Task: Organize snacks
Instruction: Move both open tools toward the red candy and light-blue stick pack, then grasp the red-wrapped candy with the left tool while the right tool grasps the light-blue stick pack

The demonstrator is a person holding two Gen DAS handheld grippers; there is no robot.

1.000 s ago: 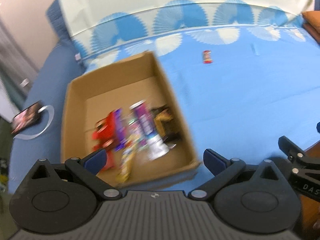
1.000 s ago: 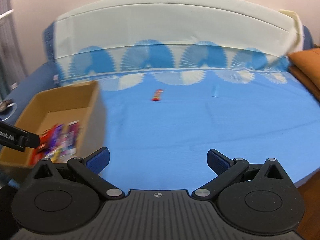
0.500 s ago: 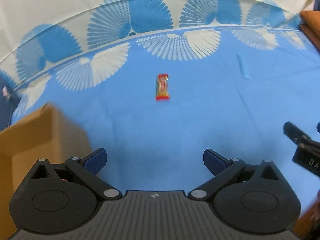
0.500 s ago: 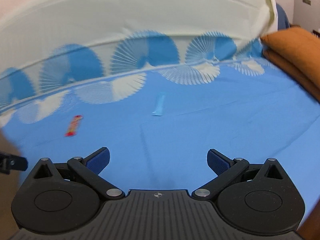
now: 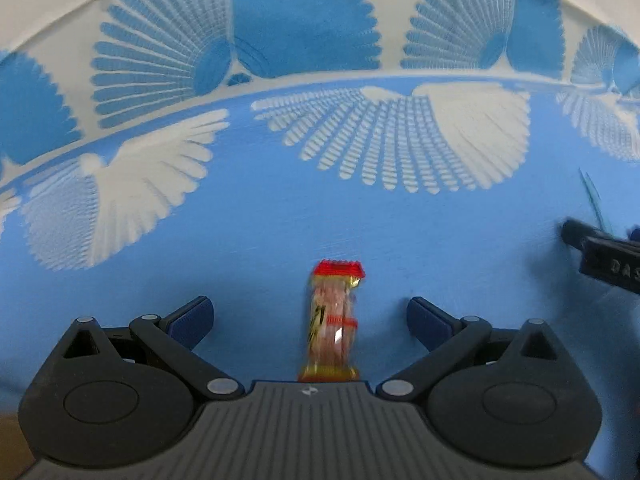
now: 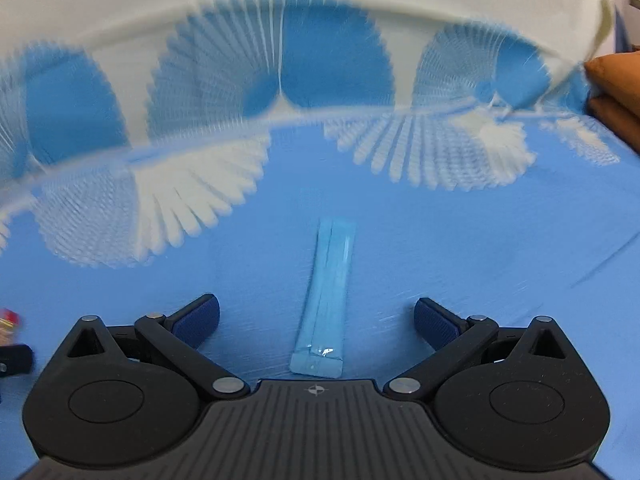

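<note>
A red and gold snack bar (image 5: 332,322) lies on the blue bed sheet, lengthwise between the open fingers of my left gripper (image 5: 310,318). A long light blue snack stick (image 6: 326,300) lies on the sheet between the open fingers of my right gripper (image 6: 318,318). Neither snack is touched by the pads. The red bar's end also shows at the far left of the right wrist view (image 6: 9,322). The right gripper's black body shows at the right edge of the left wrist view (image 5: 608,254).
The blue sheet (image 5: 260,240) has white and blue fan patterns toward the back (image 5: 400,136). Orange cushions (image 6: 616,92) lie at the far right. A sliver of brown cardboard shows at the bottom left (image 5: 10,444).
Both grippers moved forward and down over the bed, away from the cardboard box. The red bar now lies between the left fingers, the blue stick between the right fingers.
</note>
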